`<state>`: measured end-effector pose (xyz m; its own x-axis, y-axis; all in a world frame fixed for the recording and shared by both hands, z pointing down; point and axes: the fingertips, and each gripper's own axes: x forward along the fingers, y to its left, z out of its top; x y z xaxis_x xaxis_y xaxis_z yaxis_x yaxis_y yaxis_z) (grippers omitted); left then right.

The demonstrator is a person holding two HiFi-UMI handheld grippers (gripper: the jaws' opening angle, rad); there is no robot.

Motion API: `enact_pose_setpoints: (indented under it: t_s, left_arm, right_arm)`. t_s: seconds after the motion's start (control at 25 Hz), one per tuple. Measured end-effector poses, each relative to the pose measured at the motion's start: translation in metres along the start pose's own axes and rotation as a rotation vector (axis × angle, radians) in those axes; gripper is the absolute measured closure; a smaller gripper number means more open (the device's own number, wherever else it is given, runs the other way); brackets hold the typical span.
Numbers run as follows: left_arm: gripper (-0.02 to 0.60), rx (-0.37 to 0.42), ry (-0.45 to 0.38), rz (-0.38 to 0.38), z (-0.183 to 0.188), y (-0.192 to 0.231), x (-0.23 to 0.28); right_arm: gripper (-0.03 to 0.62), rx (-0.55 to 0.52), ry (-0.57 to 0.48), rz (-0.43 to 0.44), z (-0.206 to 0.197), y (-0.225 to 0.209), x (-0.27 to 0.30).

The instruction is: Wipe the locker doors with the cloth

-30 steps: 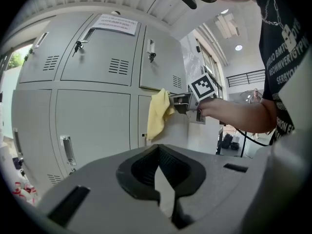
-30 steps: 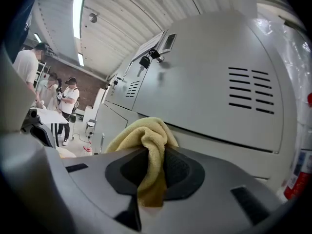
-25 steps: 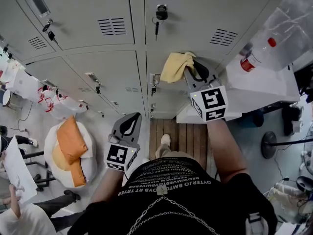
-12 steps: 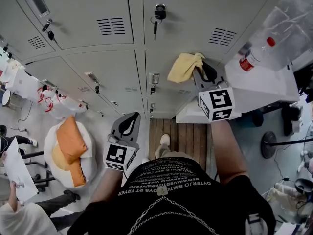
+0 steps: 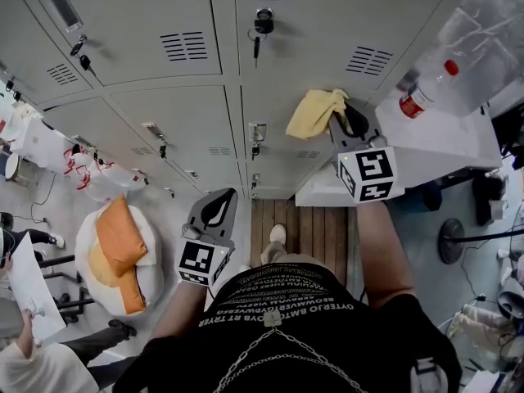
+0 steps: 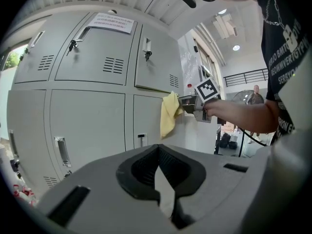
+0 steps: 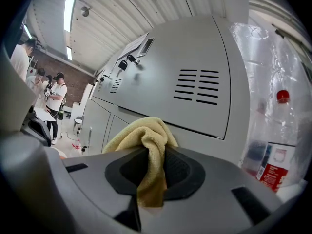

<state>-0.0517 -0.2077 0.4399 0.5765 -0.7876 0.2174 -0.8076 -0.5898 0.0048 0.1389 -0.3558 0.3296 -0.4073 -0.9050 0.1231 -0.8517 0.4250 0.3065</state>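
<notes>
Locker door edge [image 7: 195,122] runs above cloth [image 7: 146,135] in right gripper [image 7: 150,172].

So the cloth [image 5: 315,111] is yellow terry, all bunched up, one fold pinched in the right gripper [image 5: 337,118] with the rest drooping down. It's sitting right at the middle-row door on the right. The locker doors [image 5: 176,117] are plain grey metal, all closed, with vent slits [image 5: 182,46] and keys [image 5: 260,31] dangling from a few locks.
</notes>
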Motion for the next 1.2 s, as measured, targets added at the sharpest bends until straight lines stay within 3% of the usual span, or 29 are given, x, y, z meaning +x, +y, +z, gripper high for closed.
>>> enact_pose_setpoints:
  t_s: [0.52,1.2]
  left_arm:
    - [0.577,-0.003,0.016,-0.029,-0.005,-0.001,0.007]
    - [0.577,0.007,-0.029,-0.026,0.003,-0.004,-0.001]
  right_arm:
    - [0.522,-0.006,0.024,-0.055,-0.004,-0.022,-0.012]
    - [0.522,0.011,0.060,-0.139,-0.021,-0.056,-0.031]
